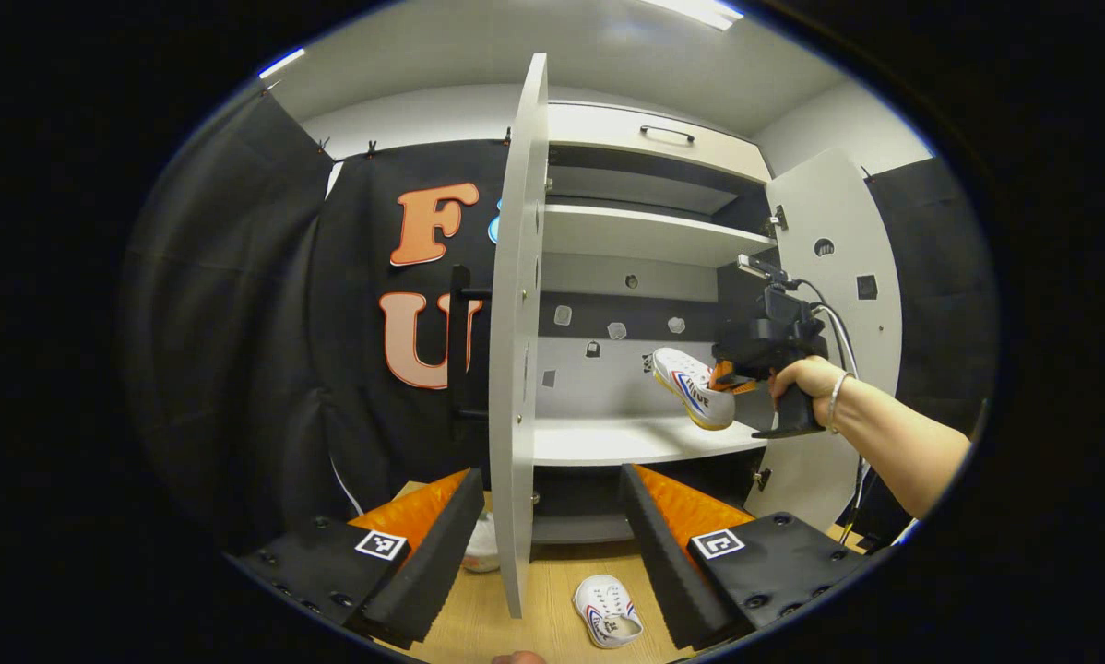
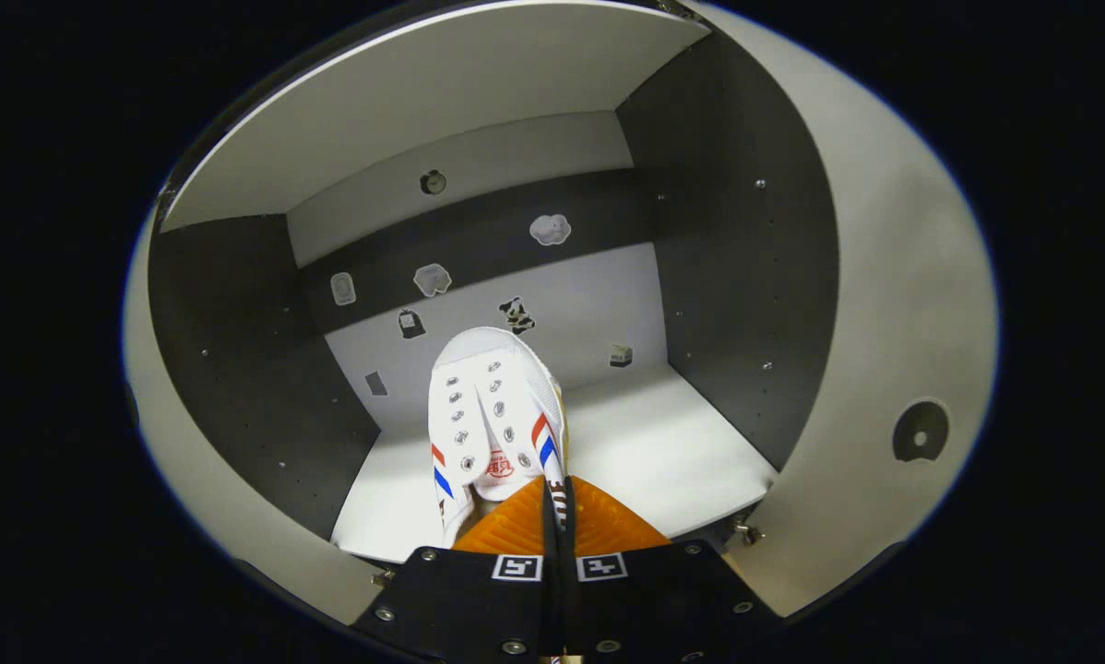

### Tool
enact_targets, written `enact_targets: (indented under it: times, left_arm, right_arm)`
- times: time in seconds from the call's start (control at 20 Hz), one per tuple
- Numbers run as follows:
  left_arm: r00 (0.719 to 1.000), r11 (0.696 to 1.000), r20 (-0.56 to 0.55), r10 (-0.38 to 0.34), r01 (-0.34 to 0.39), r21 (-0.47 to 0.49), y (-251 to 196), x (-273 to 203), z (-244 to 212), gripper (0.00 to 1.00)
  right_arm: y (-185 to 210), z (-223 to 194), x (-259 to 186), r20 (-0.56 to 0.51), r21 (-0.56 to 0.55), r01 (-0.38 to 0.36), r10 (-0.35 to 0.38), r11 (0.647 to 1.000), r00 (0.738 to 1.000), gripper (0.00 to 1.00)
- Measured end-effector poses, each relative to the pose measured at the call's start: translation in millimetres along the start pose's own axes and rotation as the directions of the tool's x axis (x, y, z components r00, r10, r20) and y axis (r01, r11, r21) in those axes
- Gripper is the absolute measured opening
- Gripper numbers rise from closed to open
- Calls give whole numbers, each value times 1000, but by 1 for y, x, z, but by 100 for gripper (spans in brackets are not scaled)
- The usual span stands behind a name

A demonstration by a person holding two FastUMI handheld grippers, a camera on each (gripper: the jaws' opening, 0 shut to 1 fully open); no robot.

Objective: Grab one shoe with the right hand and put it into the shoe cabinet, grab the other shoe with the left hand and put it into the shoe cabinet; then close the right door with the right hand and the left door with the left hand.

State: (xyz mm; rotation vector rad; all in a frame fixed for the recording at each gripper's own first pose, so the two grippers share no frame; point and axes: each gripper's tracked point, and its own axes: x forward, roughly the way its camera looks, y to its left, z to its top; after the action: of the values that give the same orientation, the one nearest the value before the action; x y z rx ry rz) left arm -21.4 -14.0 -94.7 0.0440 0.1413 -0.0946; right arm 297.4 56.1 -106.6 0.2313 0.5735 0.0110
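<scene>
Right at the lens of the right gripper view, my right claw (image 2: pixel 552 516) is pressed nearly closed on the heel edge of the white shoe (image 2: pixel 493 415), which has red and blue stripes; both fingers (image 2: pixel 506 526) squeeze the shoe's rim between them. It points toe-first into the shoe cabinet (image 2: pixel 746 277), raised above the white shelf (image 2: pixel 654 452), not touching it as far as I can see.

In the left gripper view, my left claw (image 1: pixel 552 516) is spread wide and holds nothing. Between its fingers stands the edge of the left door (image 1: pixel 516 350), swung open toward me. The right door (image 1: pixel 834 277) is open also. A hand (image 1: pixel 806 383) grips the right claw (image 1: pixel 726 376) there, with the shoe (image 1: pixel 695 385) tilted over the lower shelf (image 1: pixel 626 438). The second shoe (image 1: pixel 608 610) lies on the wooden floor (image 1: pixel 552 590) below, just beside the left door's bottom corner.
</scene>
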Motion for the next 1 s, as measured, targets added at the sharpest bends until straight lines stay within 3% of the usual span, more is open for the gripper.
enact_targets:
  times: [0.3,0.35,0.55,0.7,0.95,1.0]
  left_arm:
    - [1000,1000,14,20,-20,21,8,9,4,94]
    - [1000,1000,13,19,-19,20,7,11,4,99]
    - [1000,1000,4,11,-11,17,5,18,2,96]
    - [1000,1000,1,6,-6,17,1,20,2,96]
    - [1000,1000,4,-1,1,15,-4,19,3,96]
    - [1000,1000,3,-6,6,12,-7,18,3,96]
  right_arm:
    - [-29,-26,74,-102,-22,115,-116,993,988,0]
    - [-33,-30,81,-117,-32,129,-132,991,984,0]
    - [-32,-26,83,-104,-25,113,-115,993,988,0]
    - [-26,-28,79,-102,-43,93,-97,995,990,21]
    - [-13,15,31,25,-38,32,-31,999,999,31]
    - [-12,21,18,53,-58,26,-23,998,998,38]
